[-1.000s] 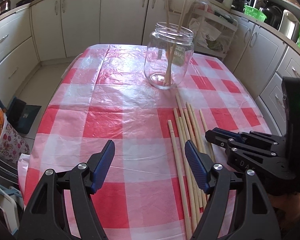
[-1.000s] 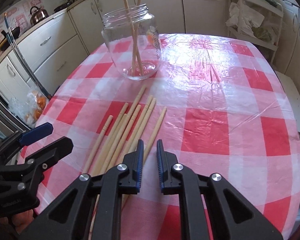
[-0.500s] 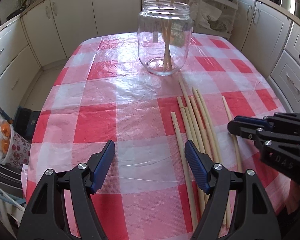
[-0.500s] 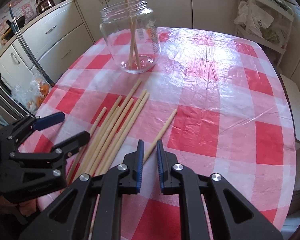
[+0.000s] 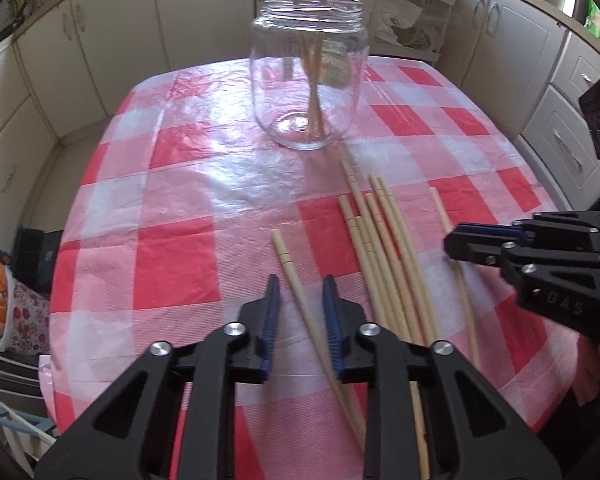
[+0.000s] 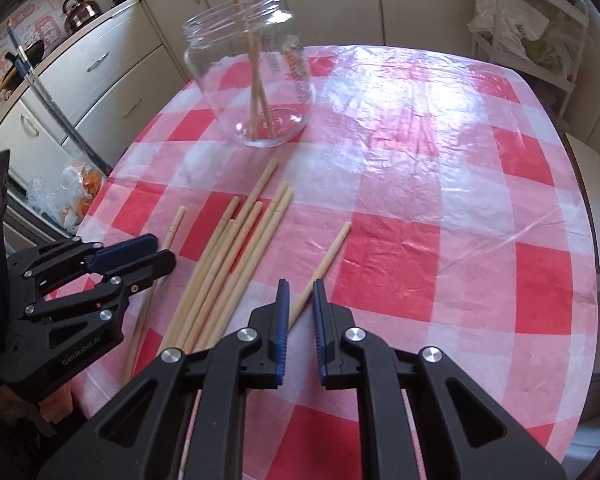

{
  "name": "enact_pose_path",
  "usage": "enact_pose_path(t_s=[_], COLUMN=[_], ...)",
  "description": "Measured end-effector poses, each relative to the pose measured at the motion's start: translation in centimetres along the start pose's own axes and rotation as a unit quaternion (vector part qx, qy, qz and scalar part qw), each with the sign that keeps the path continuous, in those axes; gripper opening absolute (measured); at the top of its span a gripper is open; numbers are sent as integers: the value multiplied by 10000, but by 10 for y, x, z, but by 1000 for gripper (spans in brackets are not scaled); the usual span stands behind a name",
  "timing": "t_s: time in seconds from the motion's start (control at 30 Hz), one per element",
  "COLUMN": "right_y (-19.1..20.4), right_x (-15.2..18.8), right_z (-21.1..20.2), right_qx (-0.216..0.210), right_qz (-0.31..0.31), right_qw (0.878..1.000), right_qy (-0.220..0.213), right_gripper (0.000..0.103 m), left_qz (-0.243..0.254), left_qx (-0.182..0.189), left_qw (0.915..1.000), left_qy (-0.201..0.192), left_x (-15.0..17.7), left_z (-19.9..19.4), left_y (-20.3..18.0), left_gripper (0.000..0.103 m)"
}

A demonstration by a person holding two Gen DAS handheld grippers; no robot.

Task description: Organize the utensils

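Your left claw [image 5: 299, 300] straddles one chopstick [image 5: 296, 280], jaws apart, unclamped. Your right claw [image 6: 300, 304] likewise straddles another chopstick [image 6: 328, 256]. Jar [image 5: 308, 80] stands ahead.

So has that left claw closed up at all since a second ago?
Yes. The left claw has narrowed its fingers from wide apart to straddling one chopstick, and has shifted right toward the pile, judged against the glass jar.

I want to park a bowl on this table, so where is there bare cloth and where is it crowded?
Bare cloth lies left of the glass jar and the lone chopstick, out to the table edge, and on the far side beyond the single chopstick. It is crowded between: the chopstick bundle, the left tool and right tool.
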State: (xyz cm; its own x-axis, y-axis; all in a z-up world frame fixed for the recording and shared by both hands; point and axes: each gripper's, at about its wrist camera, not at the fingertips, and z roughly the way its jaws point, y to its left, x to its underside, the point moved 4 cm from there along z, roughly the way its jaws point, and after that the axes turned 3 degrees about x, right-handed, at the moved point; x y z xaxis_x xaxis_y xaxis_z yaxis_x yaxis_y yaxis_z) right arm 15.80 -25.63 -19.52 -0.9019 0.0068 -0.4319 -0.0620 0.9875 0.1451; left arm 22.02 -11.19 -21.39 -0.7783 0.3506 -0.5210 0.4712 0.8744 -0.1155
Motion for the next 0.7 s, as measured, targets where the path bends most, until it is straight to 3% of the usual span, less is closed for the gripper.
enact_pose_path(t_s=[0.03,0.1,0.17,0.37,0.6,0.7], right_y=[5,10,7,-13,-5,2], right_x=[0,1,1,-3,-5,-5], right_z=[0,0,-2,0,1,2], right_qx=[27,53,55,-134,50,206], right_qz=[-193,-418,-436,31,-137,-298], right_qw=[9998,9991,9990,9996,9995,9990], right_qy=[4,49,73,261,297,273], right_gripper=[11,9,7,7,7,7], left_qz=[46,219,384,591,709,665], left_qx=[83,531,728,557,101,69], left_qw=[10000,9983,9965,9962,9967,9969], left_qy=[14,71,148,298,383,405], left_x=[-1,-3,-4,-1,-5,-7], left_z=[1,3,3,2,6,8], left_y=[-1,-3,-5,-7,-15,-15], left_gripper=[9,7,6,6,6,6])
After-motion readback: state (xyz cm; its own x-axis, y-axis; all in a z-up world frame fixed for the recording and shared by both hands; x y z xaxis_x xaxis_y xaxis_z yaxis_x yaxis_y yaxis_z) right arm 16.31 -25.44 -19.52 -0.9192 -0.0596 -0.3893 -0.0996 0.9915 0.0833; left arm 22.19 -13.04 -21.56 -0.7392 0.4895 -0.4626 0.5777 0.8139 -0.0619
